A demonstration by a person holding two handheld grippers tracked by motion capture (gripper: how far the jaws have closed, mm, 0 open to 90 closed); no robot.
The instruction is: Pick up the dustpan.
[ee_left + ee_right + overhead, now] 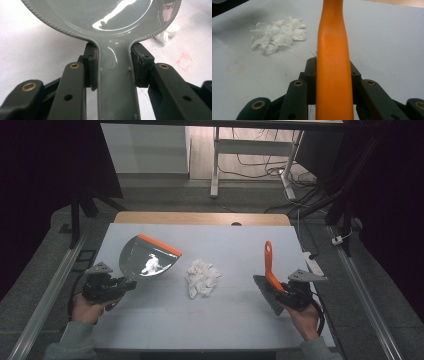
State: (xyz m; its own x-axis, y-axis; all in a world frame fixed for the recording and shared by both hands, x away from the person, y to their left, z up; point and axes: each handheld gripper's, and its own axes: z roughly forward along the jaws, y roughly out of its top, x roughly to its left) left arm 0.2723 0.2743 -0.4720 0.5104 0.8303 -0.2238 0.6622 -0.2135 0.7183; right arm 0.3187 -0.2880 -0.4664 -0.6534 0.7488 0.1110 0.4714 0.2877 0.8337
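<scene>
A grey dustpan (149, 257) with an orange front lip lies left of the table's centre, its mouth turned toward a pile of crumpled white tissue (202, 277). My left gripper (127, 284) is shut on the dustpan's handle (116, 85), one jaw pressed against each side, with the pan bowl (105, 17) just ahead. My right gripper (283, 290) is shut on the orange handle (333, 57) of a brush (268, 265). The brush's grey bristles (266, 294) hang at the near end, right of the tissue. In the right gripper view the tissue pile (278, 33) sits ahead on the left.
A pale grey mat (210, 320) covers the table, and a wooden strip (200, 218) shows along its far edge. A white object (313, 263) lies at the right edge. A faint red square mark (184, 61) is on the mat. Metal rails run along both sides.
</scene>
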